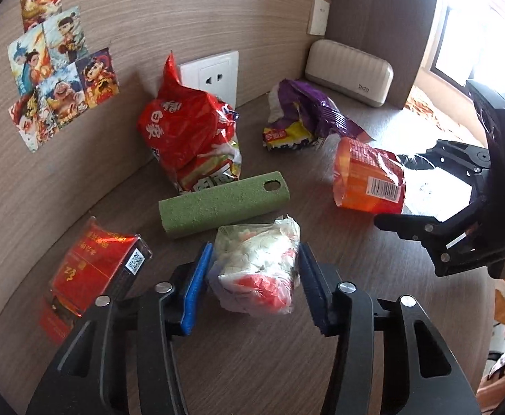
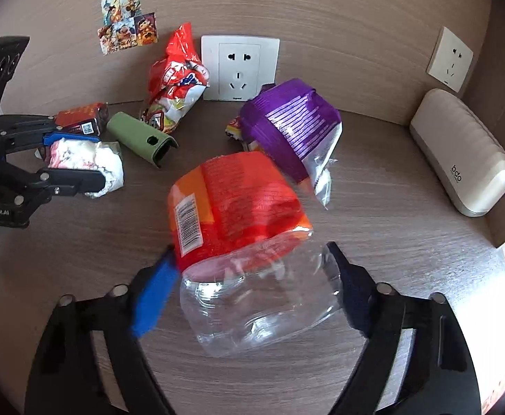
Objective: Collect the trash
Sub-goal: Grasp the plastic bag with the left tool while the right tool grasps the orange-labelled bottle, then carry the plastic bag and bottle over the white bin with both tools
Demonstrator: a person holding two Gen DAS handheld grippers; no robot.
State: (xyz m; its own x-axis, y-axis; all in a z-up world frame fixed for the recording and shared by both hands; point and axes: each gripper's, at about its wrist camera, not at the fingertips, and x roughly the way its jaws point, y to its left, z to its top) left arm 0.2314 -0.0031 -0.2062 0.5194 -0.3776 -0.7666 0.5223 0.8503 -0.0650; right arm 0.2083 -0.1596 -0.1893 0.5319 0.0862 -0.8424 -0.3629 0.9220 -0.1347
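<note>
The wood-grain counter point(image 2: 373, 228) runs up to a panelled wall with a white socket point(image 2: 240, 68) and carries scattered trash. Largest is the clear plastic bottle point(image 2: 252, 259) with an orange label, lying between the right gripper point(image 2: 252, 276)'s jaws, which press on its sides. Behind it slumps a purple snack bag point(image 2: 287, 121), and a red snack bag point(image 1: 190, 138) leans by the socket. A beige case point(image 2: 460, 152) sits at the right wall. A green sleeve point(image 1: 218, 204) lies mid-counter, near a red box point(image 1: 97, 263). The left gripper point(image 1: 256, 269)'s jaws close narrowly on a crumpled white-and-red wrapper point(image 1: 256, 263)
</note>
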